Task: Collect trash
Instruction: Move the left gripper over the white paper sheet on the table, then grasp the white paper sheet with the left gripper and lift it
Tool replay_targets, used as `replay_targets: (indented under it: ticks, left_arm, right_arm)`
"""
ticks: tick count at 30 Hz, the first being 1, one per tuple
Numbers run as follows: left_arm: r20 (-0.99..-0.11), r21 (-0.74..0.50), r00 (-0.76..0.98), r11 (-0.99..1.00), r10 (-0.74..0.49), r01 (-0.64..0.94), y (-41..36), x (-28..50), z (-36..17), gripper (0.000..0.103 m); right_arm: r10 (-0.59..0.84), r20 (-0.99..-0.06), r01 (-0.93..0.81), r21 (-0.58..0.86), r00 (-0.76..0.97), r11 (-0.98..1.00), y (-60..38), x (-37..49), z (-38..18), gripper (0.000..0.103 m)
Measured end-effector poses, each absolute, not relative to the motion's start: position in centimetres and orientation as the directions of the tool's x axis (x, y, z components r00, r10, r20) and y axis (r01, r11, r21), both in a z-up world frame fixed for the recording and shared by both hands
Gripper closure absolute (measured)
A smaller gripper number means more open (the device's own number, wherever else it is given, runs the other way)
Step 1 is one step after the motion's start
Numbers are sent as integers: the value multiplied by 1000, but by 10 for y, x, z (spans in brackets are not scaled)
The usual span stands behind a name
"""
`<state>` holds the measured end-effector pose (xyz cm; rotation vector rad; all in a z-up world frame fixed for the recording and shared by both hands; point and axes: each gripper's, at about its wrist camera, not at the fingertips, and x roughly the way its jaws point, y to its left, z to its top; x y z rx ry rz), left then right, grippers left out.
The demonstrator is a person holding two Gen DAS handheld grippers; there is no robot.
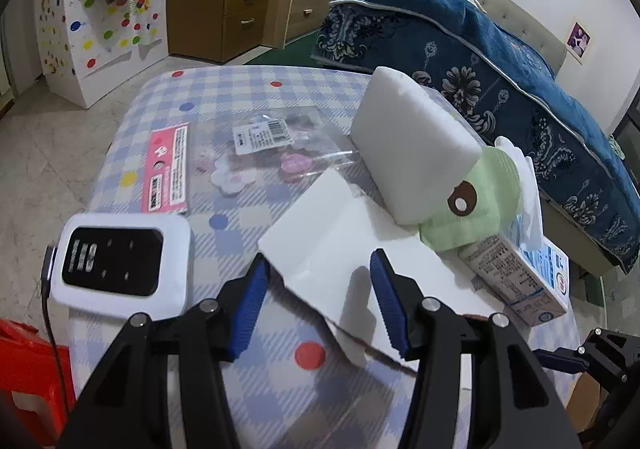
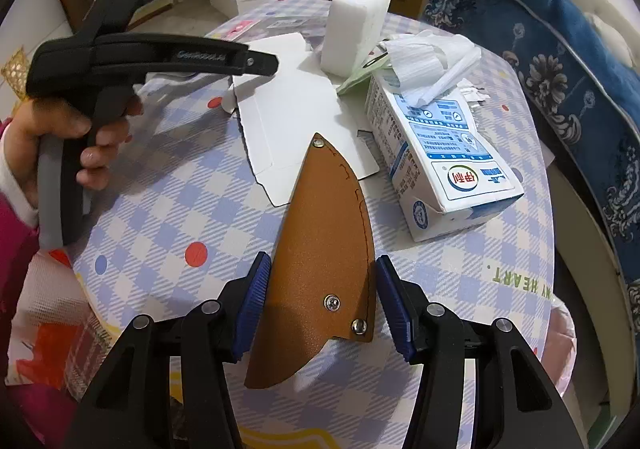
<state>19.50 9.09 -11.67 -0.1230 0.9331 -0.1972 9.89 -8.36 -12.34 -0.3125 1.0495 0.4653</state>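
A flattened white cardboard box (image 1: 344, 237) lies on the checked tablecloth (image 1: 248, 401); my left gripper (image 1: 318, 281) is open, its blue pads either side of the card's near edge. A white foam block (image 1: 412, 145) leans on a green cloth (image 1: 476, 205) behind it. A blue-and-white milk carton (image 2: 440, 157) lies on its side with crumpled white plastic (image 2: 424, 57) on it. My right gripper (image 2: 320, 289) is open, straddling a brown leather sheath (image 2: 320, 249) that lies flat. The left gripper's black body (image 2: 140, 57) shows in the right wrist view, held by a hand.
A white device with a black screen (image 1: 120, 257) sits at the table's left edge with a cable. A clear packet with a pink card (image 1: 240, 153) lies farther back. A red stool (image 1: 28, 369) stands at left, and a blue blanket-covered bed (image 1: 500, 57) at right.
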Motion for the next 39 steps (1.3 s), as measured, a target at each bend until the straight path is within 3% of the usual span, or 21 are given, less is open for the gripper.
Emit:
replay_targets:
  ticks: [4, 7, 9, 12, 19, 27, 34, 39]
  left_arm:
    - [-783, -218, 568, 967, -253, 131, 92, 200, -115, 53]
    - [-763, -240, 586, 961, -272, 134, 95, 194, -108, 70]
    - [-746, -245, 600, 956, -290, 159, 93, 184, -101, 89]
    - [-726, -244, 613, 950, -311, 193, 89, 170, -89, 100]
    - [-672, -215, 684, 958, -285, 189, 81, 130, -53, 103]
    - [-519, -166, 804, 957, -289, 237, 67, 65, 18, 103]
    - [-417, -114, 843, 940, -339, 321, 18, 34, 56, 103]
    - [-416, -68, 821, 914, -391, 400, -39, 32, 54, 103]
  right_arm:
    - [224, -883, -513, -23, 413, 858, -84, 100, -123, 49]
    - [228, -881, -517, -21, 414, 856, -85, 100, -124, 49]
    - [231, -880, -518, -20, 414, 855, -85, 100, -124, 49]
    - [234, -878, -519, -18, 417, 854, -86, 100, -124, 49]
    - [255, -859, -516, -13, 444, 856, -87, 92, -121, 50]
    - [316, -747, -469, 6, 585, 883, -116, 47, -58, 51]
    - [233, -710, -321, 10, 665, 947, -181, 24, -35, 50]
    - [141, -719, -173, 29, 680, 984, -240, 15, -43, 50]
